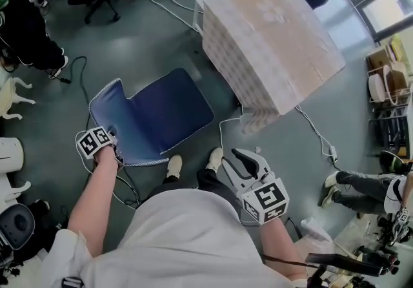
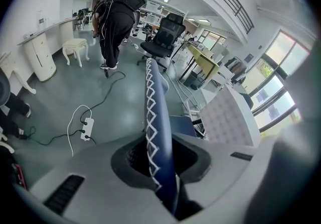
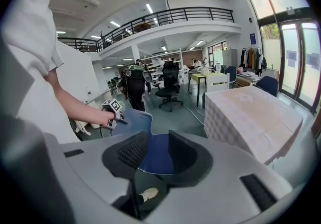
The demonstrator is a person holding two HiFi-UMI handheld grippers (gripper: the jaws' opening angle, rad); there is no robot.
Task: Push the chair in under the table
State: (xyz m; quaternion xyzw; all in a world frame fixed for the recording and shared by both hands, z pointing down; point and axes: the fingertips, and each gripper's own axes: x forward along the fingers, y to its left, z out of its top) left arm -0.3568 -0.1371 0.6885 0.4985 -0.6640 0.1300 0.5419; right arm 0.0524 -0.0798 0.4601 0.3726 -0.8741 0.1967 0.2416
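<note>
From the head view, the blue chair [image 1: 161, 115] stands clear of the cloth-covered table [image 1: 271, 41], which lies toward 2 o'clock of it. The chair's long axis runs from 9 to 3 o'clock, with the backrest at 9 and the seat front facing 3. The left gripper [image 1: 106, 143] sits on the backrest's edge. The right gripper [image 1: 244, 163] hangs free at 5 o'clock of the chair.

In the left gripper view, the jaws are narrow and clamped on the stitched backrest edge, which runs up toward 12.

In the right gripper view, the jaws are wide and grip nothing; the seat shows beyond them.

Left gripper [image 1: 111, 141] clamped on chair [image 1: 161, 115] — arm extended, right gripper [image 1: 237, 163] jaws apart, empty
</note>
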